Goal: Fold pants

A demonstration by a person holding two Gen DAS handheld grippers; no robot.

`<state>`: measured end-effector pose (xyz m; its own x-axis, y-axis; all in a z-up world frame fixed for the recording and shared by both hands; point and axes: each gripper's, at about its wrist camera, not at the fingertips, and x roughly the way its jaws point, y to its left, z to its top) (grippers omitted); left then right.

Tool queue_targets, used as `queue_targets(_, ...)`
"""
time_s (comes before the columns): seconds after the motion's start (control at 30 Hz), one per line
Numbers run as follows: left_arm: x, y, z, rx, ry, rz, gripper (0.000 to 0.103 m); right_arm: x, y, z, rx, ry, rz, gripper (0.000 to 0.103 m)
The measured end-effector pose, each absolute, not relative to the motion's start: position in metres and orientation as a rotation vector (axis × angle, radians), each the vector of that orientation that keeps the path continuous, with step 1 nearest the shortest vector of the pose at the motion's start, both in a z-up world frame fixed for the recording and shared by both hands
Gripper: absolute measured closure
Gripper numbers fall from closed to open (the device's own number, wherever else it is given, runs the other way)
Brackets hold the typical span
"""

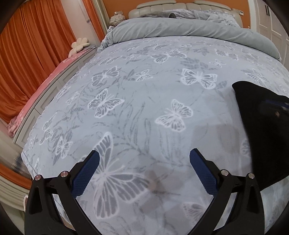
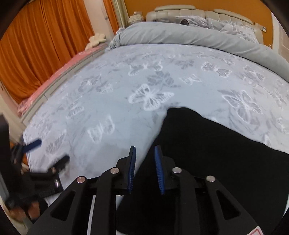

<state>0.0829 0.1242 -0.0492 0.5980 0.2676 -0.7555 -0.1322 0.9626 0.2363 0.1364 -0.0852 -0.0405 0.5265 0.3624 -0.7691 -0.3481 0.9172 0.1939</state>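
Observation:
The black pants [image 2: 207,153] lie on the butterfly-patterned bedspread [image 2: 117,101], filling the lower right of the right wrist view. My right gripper [image 2: 144,149] hangs over their left edge with its blue pads a narrow gap apart. That edge runs under the gap, and nothing looks pinched. In the left wrist view the pants [image 1: 261,126] show at the far right. My left gripper [image 1: 144,152] is wide open over bare bedspread, holding nothing. It also shows in the right wrist view as the left gripper [image 2: 48,151], blurred, near the bed's left corner.
A rolled grey duvet [image 1: 180,27] lies across the head of the bed under a padded headboard [image 1: 162,7]. Left of the bed stand a pink-covered bench [image 1: 45,86] with a white flower cushion [image 1: 79,45] and orange curtains [image 1: 36,45]. A hand [image 2: 32,207] grips the left tool.

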Motion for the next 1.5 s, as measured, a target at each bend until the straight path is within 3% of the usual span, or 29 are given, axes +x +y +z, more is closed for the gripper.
queue_targets(0.1, 0.084, 0.118, -0.051, 0.174, 0.904, 0.227, 0.005, 0.132, -0.085, -0.076, 0.004, 0.987, 0.45, 0.078)
queue_targets(0.23, 0.085, 0.108, -0.05, 0.128, 0.928, 0.177, 0.005, 0.115, -0.115, -0.039, 0.034, 0.916, 0.438, 0.076)
queue_targets(0.3, 0.084, 0.101, -0.047, 0.081, 0.94, 0.115, 0.005, 0.099, -0.16, -0.022, 0.05, 0.858, 0.341, 0.052)
queue_targets(0.33, 0.083, 0.096, -0.047, 0.054, 0.948, 0.066, 0.005, 0.093, -0.184, -0.019, 0.065, 0.843, 0.28, 0.047)
queue_targets(0.53, 0.081, 0.048, -0.061, -0.008, 1.02, -0.145, 0.005, 0.062, -0.308, -0.035, 0.345, 0.875, 0.131, 0.045)
queue_targets(0.63, 0.086, 0.031, -0.067, -0.046, 1.057, -0.179, 0.005, 0.062, -0.32, -0.058, 0.393, 0.946, 0.148, 0.045)
queue_targets(0.73, 0.094, 0.015, -0.064, -0.099, 1.058, -0.209, 0.005, 0.071, -0.315, -0.076, 0.437, 1.002, 0.191, 0.035)
queue_targets(0.83, 0.099, 0.002, -0.057, -0.1, 1.019, -0.206, 0.005, 0.086, -0.305, -0.088, 0.458, 1.015, 0.213, 0.034)
queue_targets(0.9, 0.102, -0.004, -0.054, -0.096, 1.002, -0.208, 0.005, 0.093, -0.297, -0.089, 0.43, 1.003, 0.207, 0.055)
queue_targets(0.93, 0.104, -0.008, -0.053, -0.097, 0.998, -0.215, 0.005, 0.096, -0.295, -0.087, 0.42, 0.995, 0.208, 0.082)
queue_targets(0.97, 0.106, -0.009, -0.052, -0.101, 0.997, -0.221, 0.005, 0.095, -0.296, -0.082, 0.436, 0.985, 0.226, 0.086)
queue_targets(1.1, 0.107, -0.013, -0.047, -0.121, 0.99, -0.251, 0.005, 0.07, -0.313, -0.028, 0.423, 0.848, 0.282, 0.088)
queue_targets(1.2, 0.105, -0.014, -0.042, -0.135, 0.977, -0.277, 0.005, 0.051, -0.342, -0.023, 0.385, 0.823, 0.187, 0.088)
queue_targets(1.3, 0.105, -0.018, -0.044, -0.143, 0.981, -0.295, 0.005, 0.063, -0.37, -0.075, 0.35, 1.025, 0.064, 0.082)
queue_targets(1.4, 0.108, -0.027, -0.051, -0.134, 1.011, -0.304, 0.005, 0.065, -0.379, -0.084, 0.405, 1.011, 0.102, 0.07)
queue_targets(1.47, 0.111, -0.032, -0.058, -0.138, 1.032, -0.31, 0.005, 0.057, -0.386, -0.072, 0.415, 0.978, 0.071, 0.046)
queue_targets(1.5, 0.111, -0.033, -0.06, -0.144, 1.037, -0.313, 0.005, 0.052, -0.39, -0.067, 0.426, 0.95, 0.061, 0.039)
